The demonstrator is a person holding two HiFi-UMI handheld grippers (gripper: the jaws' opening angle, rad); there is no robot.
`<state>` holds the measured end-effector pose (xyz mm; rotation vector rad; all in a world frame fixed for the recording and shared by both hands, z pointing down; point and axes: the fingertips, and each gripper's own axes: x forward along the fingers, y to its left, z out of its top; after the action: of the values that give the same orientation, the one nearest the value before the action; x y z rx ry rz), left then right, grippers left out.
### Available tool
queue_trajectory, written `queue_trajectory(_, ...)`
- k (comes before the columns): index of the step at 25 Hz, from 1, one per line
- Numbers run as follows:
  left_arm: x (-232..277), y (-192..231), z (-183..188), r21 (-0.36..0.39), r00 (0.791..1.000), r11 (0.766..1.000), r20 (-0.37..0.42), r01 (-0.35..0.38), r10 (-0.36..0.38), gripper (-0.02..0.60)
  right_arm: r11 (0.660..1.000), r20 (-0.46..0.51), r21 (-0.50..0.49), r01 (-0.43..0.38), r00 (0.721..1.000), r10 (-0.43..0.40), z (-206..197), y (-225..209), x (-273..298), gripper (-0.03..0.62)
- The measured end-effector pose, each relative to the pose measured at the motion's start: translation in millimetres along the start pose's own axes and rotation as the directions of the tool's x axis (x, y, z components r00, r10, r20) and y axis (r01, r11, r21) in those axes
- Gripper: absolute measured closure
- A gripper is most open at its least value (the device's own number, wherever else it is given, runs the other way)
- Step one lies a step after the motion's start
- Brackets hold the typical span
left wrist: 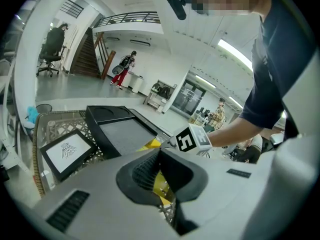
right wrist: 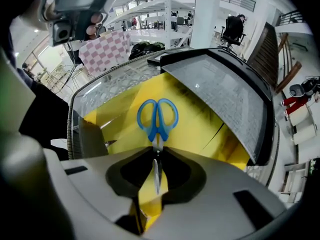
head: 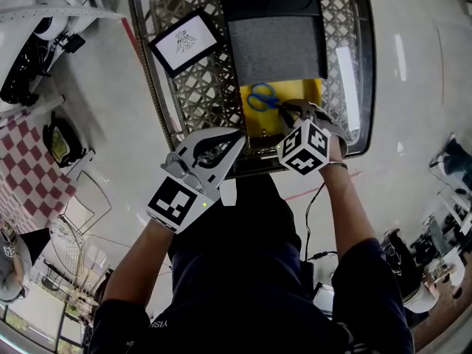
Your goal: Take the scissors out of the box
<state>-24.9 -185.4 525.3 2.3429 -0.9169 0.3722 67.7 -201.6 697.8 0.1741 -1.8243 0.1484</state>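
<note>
Scissors: the blue-handled scissors [head: 259, 98] [right wrist: 157, 119] lay flat on the floor of the yellow box [head: 313, 91] [right wrist: 200, 129]. Their handles pointed away from the person and their closed blades pointed back toward the person.
Right gripper: the right gripper [head: 287, 109] [right wrist: 156, 153] pointed steeply down into the box. Its jaws were drawn in to a narrow gap with the blades running between them. The tips looked to be pressing on the scissors just below the handles. The scissors had not left the box floor.
Left gripper: the left gripper [head: 237, 137] [left wrist: 160, 151] hovered over the near rim of the basket, just left of the box. Its jaw tips were together and had hold of nothing.
Yellow box: it sat inside the basket [head: 141, 46] toward the near right. A grey panel with a black rim [head: 274, 50] [right wrist: 225, 99] covered its far part.
Framed picture: a small black-framed picture [head: 184, 41] [left wrist: 65, 151] with a drawing on white lay in the basket to the left of the grey panel, apart from the box.
Person: the person stood at the near edge of the basket in dark sleeves, with both arms reaching forward.
</note>
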Motion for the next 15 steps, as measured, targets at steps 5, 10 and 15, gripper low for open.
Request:
queue_trajectory(5,-1,-3,2,0.007,1.000,1.000,0.002,0.000,0.000,0.555,1.000,0.021,0.014,0.010,1.000,-0.011,0,-1,-5,0.519)
queue_trajectory(10,-3,-9,5,0.020,1.000,1.000,0.004,0.004,-0.004,0.555,0.999,0.050,0.039,0.022,0.998,-0.024,3,-2,-15,0.519)
queue_trajectory(15,-7,-14,11,0.033,1.000,0.999,0.012,0.002,-0.002,0.557,0.997,0.086,0.060,0.041,0.995,-0.046,9,-3,-31,0.519)
